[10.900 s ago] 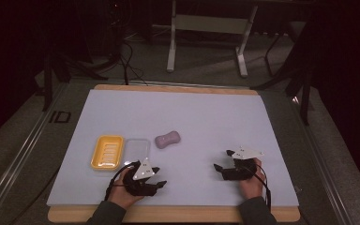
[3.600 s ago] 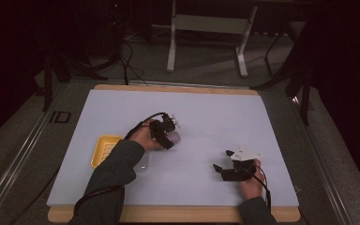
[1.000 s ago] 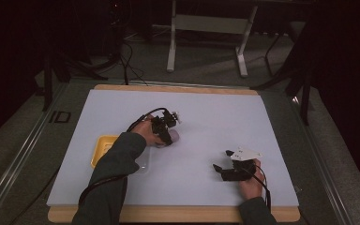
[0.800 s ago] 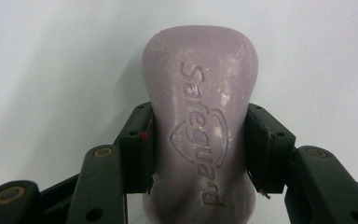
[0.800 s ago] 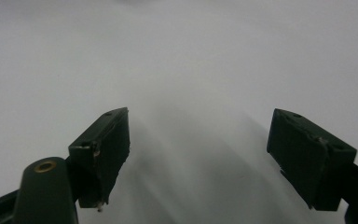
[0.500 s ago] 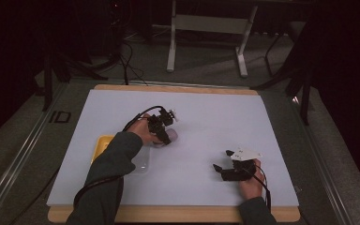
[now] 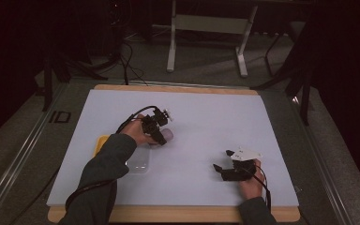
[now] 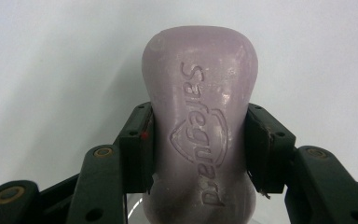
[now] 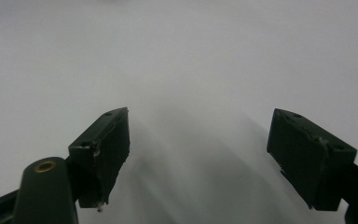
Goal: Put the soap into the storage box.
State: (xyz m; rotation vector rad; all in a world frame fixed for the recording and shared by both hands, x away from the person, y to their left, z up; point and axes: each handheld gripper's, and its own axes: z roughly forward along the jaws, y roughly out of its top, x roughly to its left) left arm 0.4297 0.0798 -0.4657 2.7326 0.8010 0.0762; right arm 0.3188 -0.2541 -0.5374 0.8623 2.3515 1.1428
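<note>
A pale purple bar of soap (image 8: 199,126) stamped "Safeguard" is clamped at its waist between both black pads of my left gripper (image 8: 198,149). From above, that left gripper (image 7: 161,132) holds the soap (image 7: 167,135) over the white mat, just right of the yellow soap dish (image 7: 101,142). A clear lid (image 7: 138,160) lies beside the dish, partly under the sleeve. My right gripper (image 7: 219,169) rests near the mat's front right, and its jaws (image 9: 198,154) stand wide apart over bare white surface.
The white mat (image 7: 206,117) covers a wooden board (image 7: 168,214). Cables and a metal table frame (image 7: 206,28) stand on the dark floor behind. A rail (image 7: 23,150) runs along the left side.
My left gripper has carried the soap a little to the left and upward, toward the dish. The right gripper has stayed put.
</note>
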